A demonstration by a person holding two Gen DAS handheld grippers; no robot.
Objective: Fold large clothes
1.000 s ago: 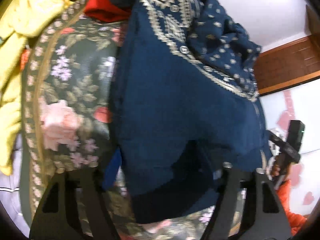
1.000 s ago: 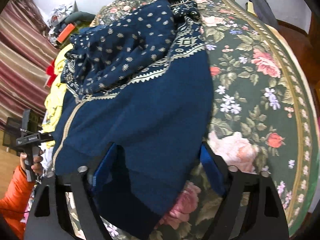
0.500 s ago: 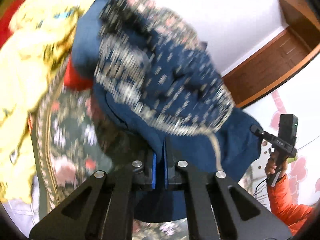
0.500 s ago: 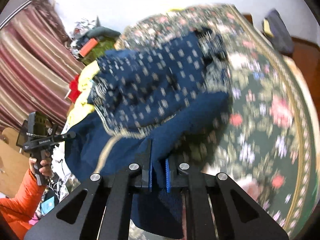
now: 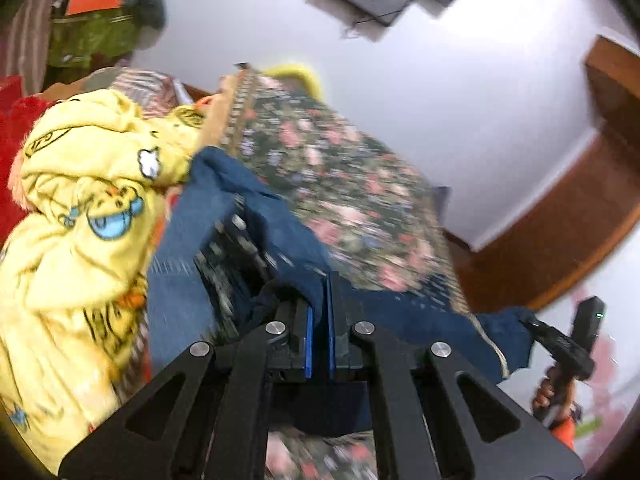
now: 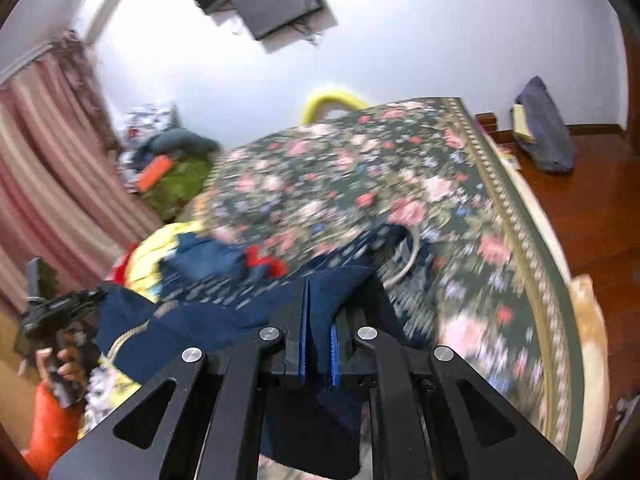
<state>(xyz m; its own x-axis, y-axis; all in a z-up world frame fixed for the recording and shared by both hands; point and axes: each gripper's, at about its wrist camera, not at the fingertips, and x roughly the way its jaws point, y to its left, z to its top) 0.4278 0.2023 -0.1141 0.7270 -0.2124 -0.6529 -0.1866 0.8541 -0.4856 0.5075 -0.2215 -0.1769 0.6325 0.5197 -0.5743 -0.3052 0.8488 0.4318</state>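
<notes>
Yellow garment pile [image 5: 76, 240] crowds the left; floral bedspread [image 6: 400, 184] ahead lies open.

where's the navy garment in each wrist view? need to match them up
Left wrist: navy garment runs from centre-left to lower right, pinched in the left gripper, beside the yellow clothing.
Right wrist: navy garment spreads lower left to centre, pinched in the right gripper.
Shared landmark: floral bedspread.
</notes>
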